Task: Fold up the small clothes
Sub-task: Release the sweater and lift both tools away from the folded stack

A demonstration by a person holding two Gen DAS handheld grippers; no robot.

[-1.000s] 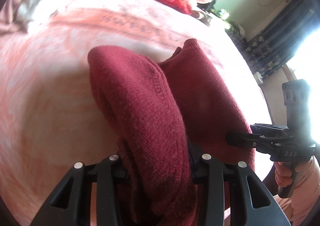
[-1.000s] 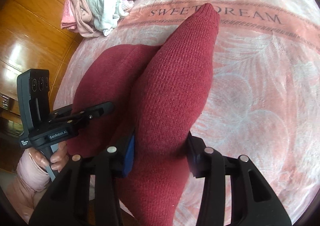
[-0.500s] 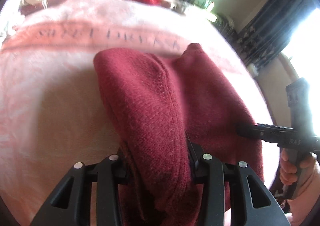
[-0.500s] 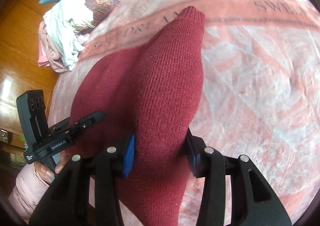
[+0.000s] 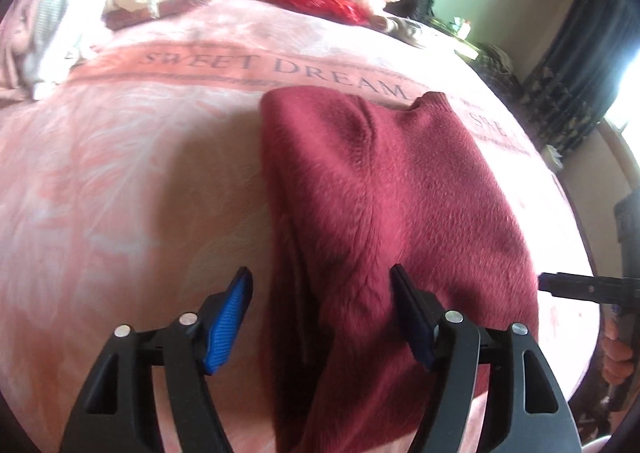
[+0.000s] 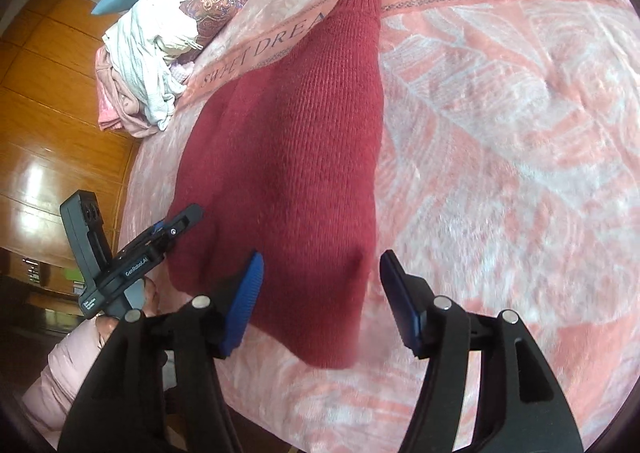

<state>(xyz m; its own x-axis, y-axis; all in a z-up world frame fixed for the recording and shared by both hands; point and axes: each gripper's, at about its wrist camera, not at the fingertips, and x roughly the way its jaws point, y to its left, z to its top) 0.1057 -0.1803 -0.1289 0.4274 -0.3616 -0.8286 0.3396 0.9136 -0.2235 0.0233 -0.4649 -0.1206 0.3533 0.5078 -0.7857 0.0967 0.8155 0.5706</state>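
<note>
with both sets of tongs, left gripper [image 5: 322,289] and right gripper [image 6: 322,273], spread wide and released, smooth the maroon sweater [image 6: 296,157] lying between them before re-gripping.

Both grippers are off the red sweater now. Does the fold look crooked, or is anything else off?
The red sweater lies folded lengthwise on the pink blanket, but unevenly: in the right wrist view the lower layer sticks out to the left past the upper one. The left gripper and right gripper are both open. No damage visible.
</note>
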